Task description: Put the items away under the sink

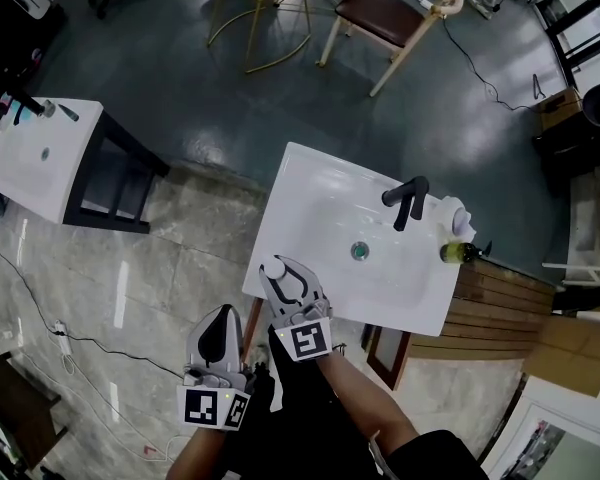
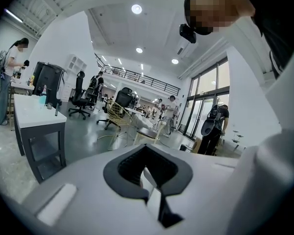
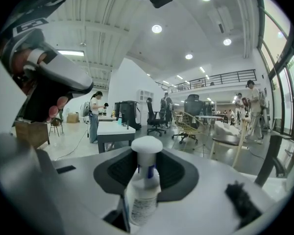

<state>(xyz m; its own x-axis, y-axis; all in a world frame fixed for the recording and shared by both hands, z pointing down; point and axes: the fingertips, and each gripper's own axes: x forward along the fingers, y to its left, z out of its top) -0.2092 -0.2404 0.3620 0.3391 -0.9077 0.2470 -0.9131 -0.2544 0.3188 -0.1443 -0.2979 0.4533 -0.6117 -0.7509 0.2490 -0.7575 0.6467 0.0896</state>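
1. At the near left corner of the sink (image 1: 315, 183), the right gripper (image 1: 278, 268) has its fingers clenched on a white bottle (image 3: 143, 190). The round cap (image 3: 147, 146) shows between the fingers. No view shows whether the base rests on the rim or hangs just clear of it.
2. The left gripper (image 1: 226, 313) is held beside the right one, off the sink and over the floor. Its fingers are pressed together with nothing between them.
3. Handling, judged: the bottle is small, light, stiff plastic with a smooth, possibly slippery wall. Moderate pressure should hold it, and hard pressure may dent it.
4. Grip point, judged: take the body below the blue collar, not the cap, which may pull off.
5. Orientation: the long axis is vertical, cap up, base down. The printed label faces the right gripper's camera.
6. A dark green bottle (image 1: 458, 253) and a white object (image 1: 458, 218) stand at the far right of the sink, beside the black faucet (image 1: 408, 200), well apart from both grippers.
7. The storage space under the sink cannot be made out from above.
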